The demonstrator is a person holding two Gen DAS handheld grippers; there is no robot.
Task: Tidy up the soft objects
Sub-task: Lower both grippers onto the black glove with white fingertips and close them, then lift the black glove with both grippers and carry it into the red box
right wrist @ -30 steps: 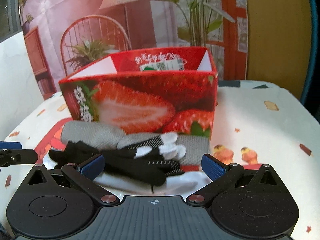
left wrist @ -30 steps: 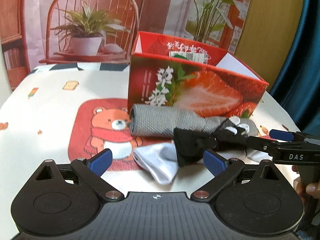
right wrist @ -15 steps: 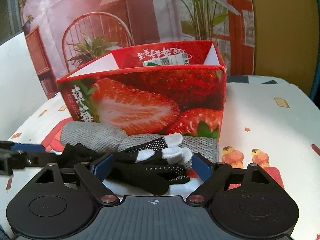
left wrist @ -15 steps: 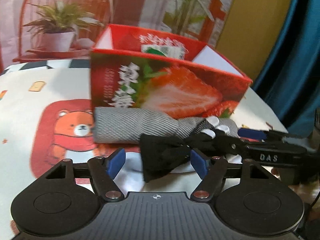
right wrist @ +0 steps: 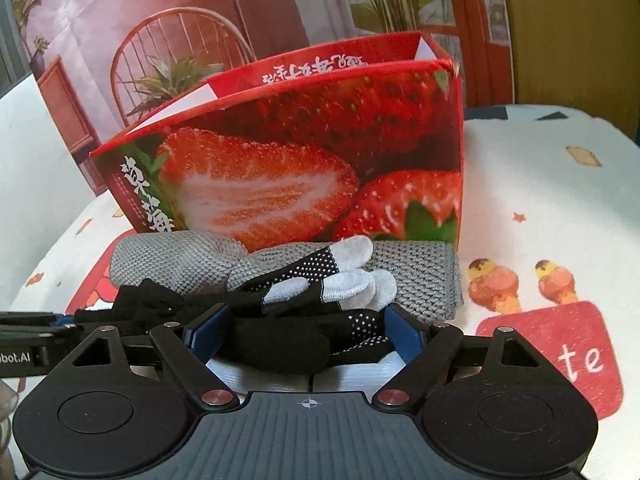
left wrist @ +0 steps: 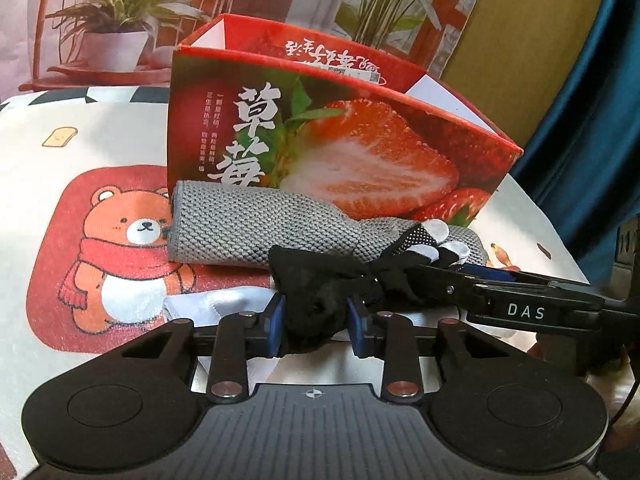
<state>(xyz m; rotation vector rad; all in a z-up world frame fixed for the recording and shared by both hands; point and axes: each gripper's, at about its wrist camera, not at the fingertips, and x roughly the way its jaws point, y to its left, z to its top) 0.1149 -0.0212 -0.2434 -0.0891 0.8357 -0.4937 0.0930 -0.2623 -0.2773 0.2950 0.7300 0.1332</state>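
At the lower centre of the left wrist view, the left gripper [left wrist: 316,328] is closing, its blue pads against the cuff end of the black glove [left wrist: 320,292]. Lower centre in the right wrist view, the right gripper [right wrist: 306,334] straddles the glove's dotted finger end, jaws wide; contact unclear. Behind lie a grey rolled cloth [left wrist: 260,228] and the strawberry box [left wrist: 360,152].
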